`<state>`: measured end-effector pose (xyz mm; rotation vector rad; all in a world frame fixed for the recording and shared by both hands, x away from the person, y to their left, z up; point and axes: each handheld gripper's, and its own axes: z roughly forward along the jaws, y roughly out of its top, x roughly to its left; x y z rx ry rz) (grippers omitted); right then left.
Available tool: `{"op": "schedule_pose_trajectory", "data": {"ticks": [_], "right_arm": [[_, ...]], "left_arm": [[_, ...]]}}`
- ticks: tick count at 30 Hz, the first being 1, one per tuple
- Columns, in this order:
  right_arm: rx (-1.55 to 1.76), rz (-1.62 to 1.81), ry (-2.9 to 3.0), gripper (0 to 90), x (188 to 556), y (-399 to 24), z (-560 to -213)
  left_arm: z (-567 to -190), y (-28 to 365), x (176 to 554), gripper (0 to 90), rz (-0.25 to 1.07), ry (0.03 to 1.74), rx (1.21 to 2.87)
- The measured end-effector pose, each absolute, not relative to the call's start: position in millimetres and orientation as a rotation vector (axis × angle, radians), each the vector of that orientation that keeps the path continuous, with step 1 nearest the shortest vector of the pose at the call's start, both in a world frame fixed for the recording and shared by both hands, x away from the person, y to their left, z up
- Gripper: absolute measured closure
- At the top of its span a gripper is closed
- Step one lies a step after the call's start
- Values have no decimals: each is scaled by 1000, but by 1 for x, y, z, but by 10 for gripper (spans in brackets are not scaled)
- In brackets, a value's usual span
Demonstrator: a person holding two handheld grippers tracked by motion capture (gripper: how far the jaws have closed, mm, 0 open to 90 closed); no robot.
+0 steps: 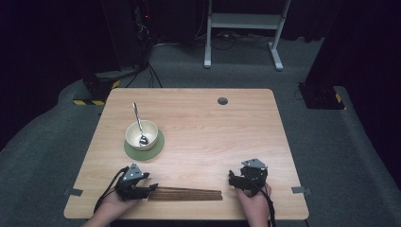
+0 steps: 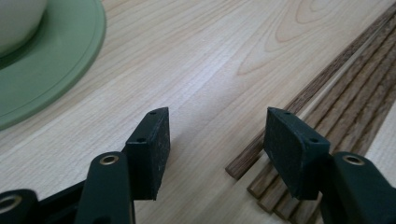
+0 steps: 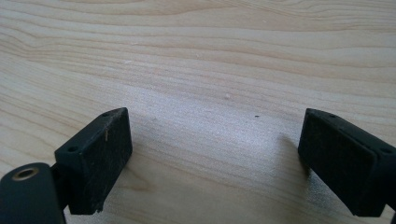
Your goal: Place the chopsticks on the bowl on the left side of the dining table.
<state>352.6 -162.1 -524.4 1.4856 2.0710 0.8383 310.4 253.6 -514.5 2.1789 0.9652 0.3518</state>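
Step in hand, as judged: the approach to a grasp on the chopsticks [image 1: 185, 194], a bundle of dark wooden sticks lying flat along the near edge of the worktop [image 1: 213, 127]. No grasp has been made.

Left gripper [image 1: 150, 187]: it sits at the left end of the chopsticks, low over the worktop. In the left gripper view its fingers [image 2: 149, 151] stand roughly half open with nothing between the pads. The stick ends [image 2: 261, 184] lie under and just inside the right-hand pad, not centred in the gap. The bare wood of the worktop shows between the pads. No contact with the sticks can be confirmed.

Right gripper [image 1: 231, 178]: it rests just beyond the right end of the chopsticks, apart from them. In the right gripper view its fingers [image 3: 100, 158] are spread wide over plain worktop and hold nothing.

Other items: a cream bowl [image 1: 141, 134] with a metal spoon [image 1: 139, 124] standing in it sits on a green coaster [image 1: 156, 150], well behind the left end of the chopsticks. The coaster rim [image 2: 56, 70] appears in the left gripper view, clear of the pads.

Next move, as judged: the left gripper needs shifting sideways toward the bundle so that the stick ends fall midway between the pads, then closing. The sticks are thin, loose and lie flat, so some may slip out or roll apart. The pads should meet the bundle low, close to the worktop.
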Motion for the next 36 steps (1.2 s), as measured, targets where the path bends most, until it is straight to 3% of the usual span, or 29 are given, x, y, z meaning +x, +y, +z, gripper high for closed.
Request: {"op": "schedule_pose_trajectory", "data": {"ticks": [6,27,36], "right_arm": [[1486,839,2072,95,353,-162,-524],[1486,840,2074,95,353,-162,-524],[1483,840,2077,95,353,-162,-524]], "left_arm": [[-515,246,310,433,376,918,2201],[-517,237,310,715,391,829,2237],[-517,240,310,775,381,826,2235]]}}
